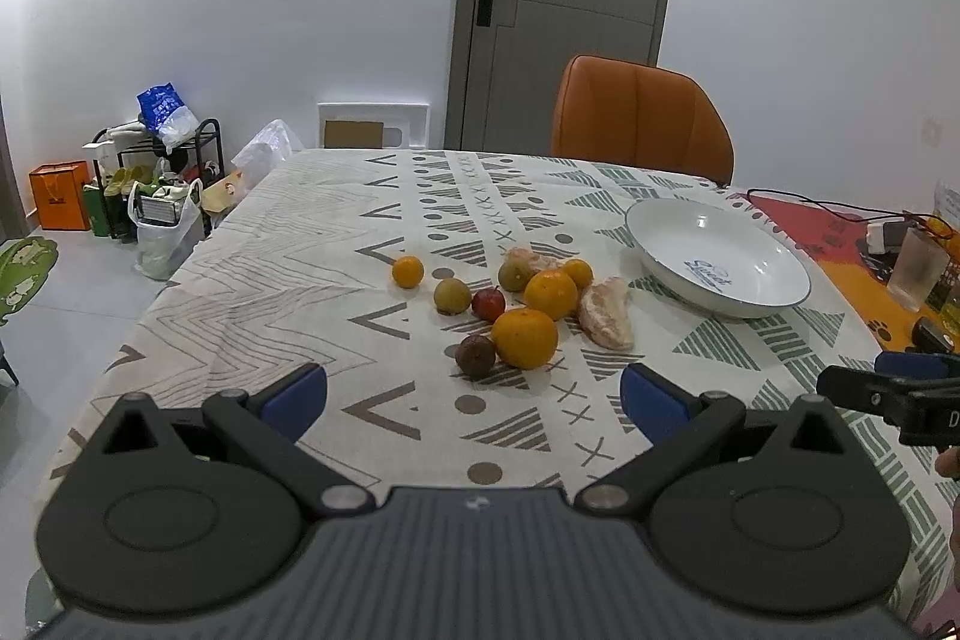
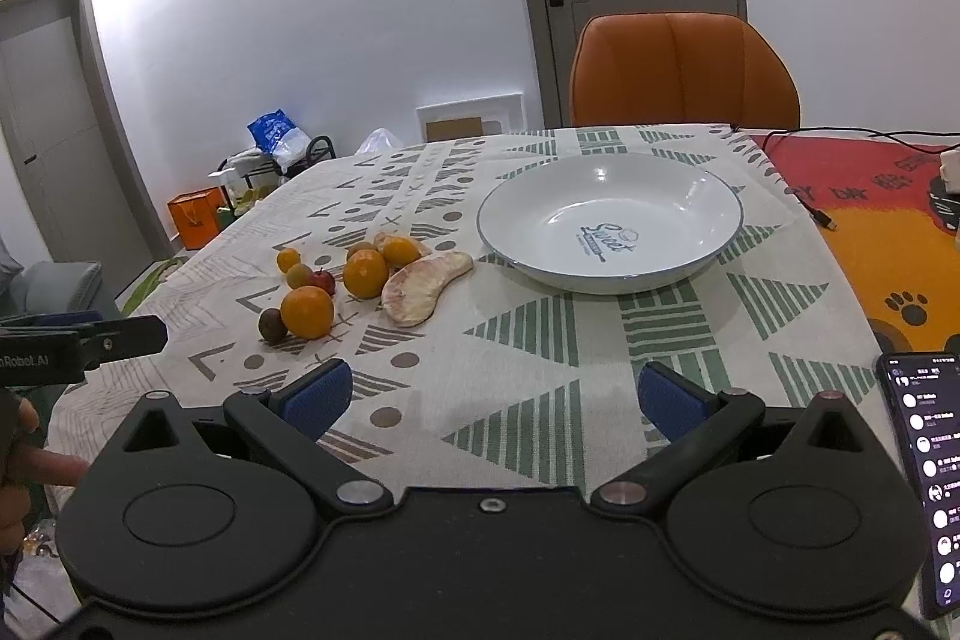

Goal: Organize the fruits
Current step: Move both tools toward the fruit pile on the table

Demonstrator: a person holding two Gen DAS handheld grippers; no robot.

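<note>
Several fruits lie in a cluster on the patterned tablecloth: a large orange [image 1: 525, 338] [image 2: 307, 311], a second orange [image 1: 551, 294] [image 2: 365, 273], a dark brown fruit [image 1: 475, 354] [image 2: 273, 325], a small red fruit [image 1: 488, 303], a peeled pomelo segment [image 1: 606, 311] [image 2: 420, 293] and small greenish and orange fruits behind. An empty white bowl [image 1: 774, 301] [image 2: 510, 244] stands to their right. My left gripper [image 1: 474, 397] is open and empty just short of the fruits. My right gripper [image 2: 495, 397] is open and empty, in front of the bowl.
An orange chair [image 2: 684, 70] stands behind the table. A phone [image 2: 927, 472] lies at the right edge near my right gripper. A glass [image 1: 915, 268] and cables sit on the red-orange mat at far right. Bags and a shoe rack [image 1: 162, 166] stand on the floor left.
</note>
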